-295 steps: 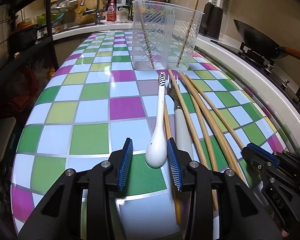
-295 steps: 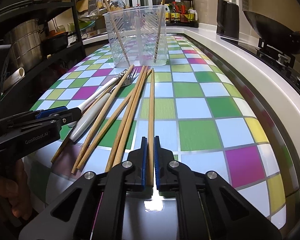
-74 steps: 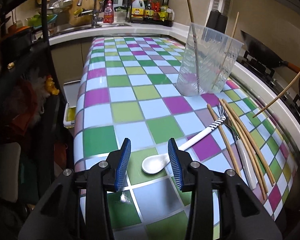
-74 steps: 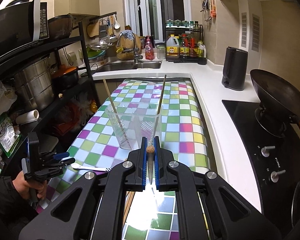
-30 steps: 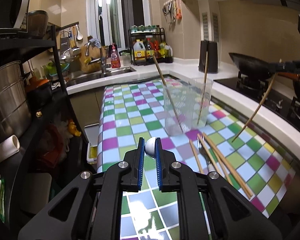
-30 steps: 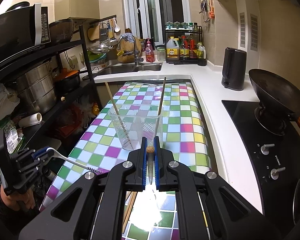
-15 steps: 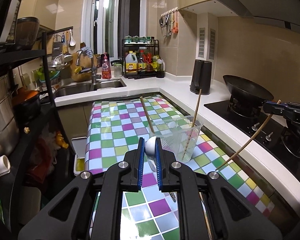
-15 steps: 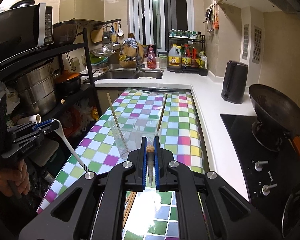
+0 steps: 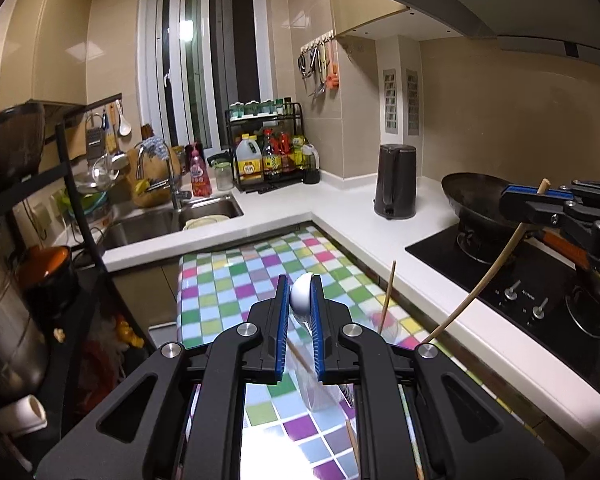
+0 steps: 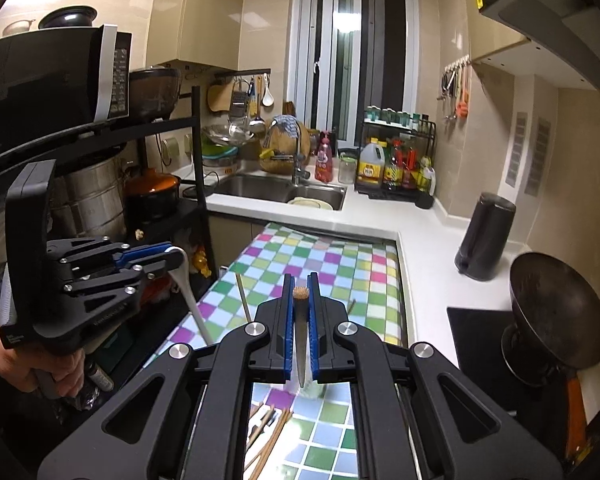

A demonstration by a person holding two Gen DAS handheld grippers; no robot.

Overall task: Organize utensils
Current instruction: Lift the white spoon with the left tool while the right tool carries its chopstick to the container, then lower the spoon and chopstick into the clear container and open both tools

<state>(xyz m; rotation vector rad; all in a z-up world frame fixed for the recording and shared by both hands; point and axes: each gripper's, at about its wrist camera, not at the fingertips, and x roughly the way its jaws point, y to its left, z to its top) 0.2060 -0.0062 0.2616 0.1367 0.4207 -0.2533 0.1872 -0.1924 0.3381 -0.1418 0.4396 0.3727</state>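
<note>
- The left gripper [image 9: 301, 305] has its jaws nearly shut, squeezing the round bowl of a white spoon [image 9: 301, 299] between the blue pads.
- In the right wrist view, the spoon's long handle [image 10: 191, 300] hangs down and away from the left gripper [image 10: 172, 258], toward the table.
- The right gripper [image 10: 300, 312] also has narrow jaws. They pinch a wooden chopstick [image 10: 300, 334] near its thick end, and that end pokes up between the pads.
- In the left wrist view, this chopstick [image 9: 486, 276] slants down from the right gripper [image 9: 538, 196] toward the table edge.
- Both grippers are up in the air, high over the checkered table [image 9: 236, 276].
- Under and just past the left gripper's jaws stands a clear plastic cup [image 9: 320, 384]. It looks blurry and is partly hidden by the gripper.
- Two chopsticks stand tilted in the cup. One [image 9: 388, 296] sticks up just right of the left jaws.
- In the right wrist view, the cup [image 10: 314, 388] sits under the jaws, mostly hidden by them.
- More chopsticks [image 10: 270, 436] lie flat on the table below the right gripper, nearer than the cup.
- A person's hand [image 10: 32, 360] holds the left gripper's handle.
- To the right of the jaws are a black wok [image 9: 476, 200] on a stove [image 9: 540, 292] and a dark kettle [image 9: 395, 180].
- Far ahead of the jaws is a sink [image 9: 172, 220] with a rack of bottles [image 9: 270, 156] beside it.
</note>
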